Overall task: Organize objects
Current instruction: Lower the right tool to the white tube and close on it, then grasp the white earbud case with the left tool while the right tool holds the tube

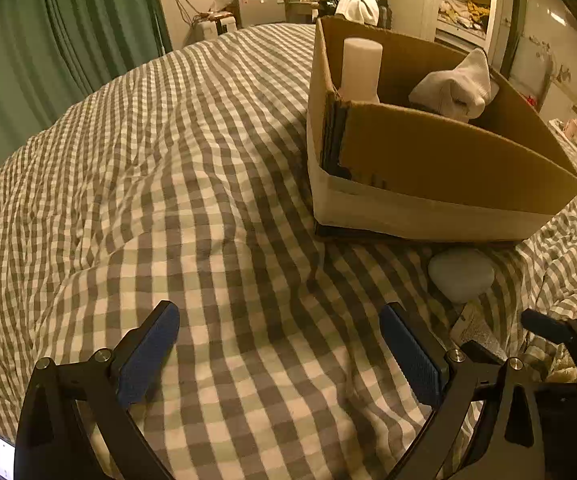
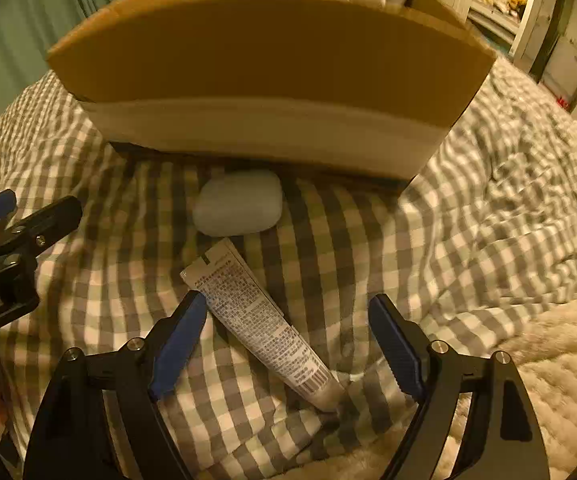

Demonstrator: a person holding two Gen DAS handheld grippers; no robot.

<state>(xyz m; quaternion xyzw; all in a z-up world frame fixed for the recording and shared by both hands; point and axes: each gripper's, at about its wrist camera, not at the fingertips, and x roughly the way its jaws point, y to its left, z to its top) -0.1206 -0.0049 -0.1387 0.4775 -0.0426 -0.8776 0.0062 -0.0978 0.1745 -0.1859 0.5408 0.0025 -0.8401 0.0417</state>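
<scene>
The tube (image 2: 262,322) lies flat on the checked bedspread (image 2: 468,208), long axis diagonal (crimped end toward the cardboard box (image 2: 272,64)); the right gripper (image 2: 288,344) straddles it, jaws spread; the left gripper (image 1: 280,356) hovers agape, empty.

Left gripper (image 1: 278,344) fingers spread w/ nothing between, over checked bedding (image 1: 192,184).

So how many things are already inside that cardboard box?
2 show: a white bottle standing in the far left corner and a pale sock toward the right of the cardboard box. The near wall may hide more.
</scene>
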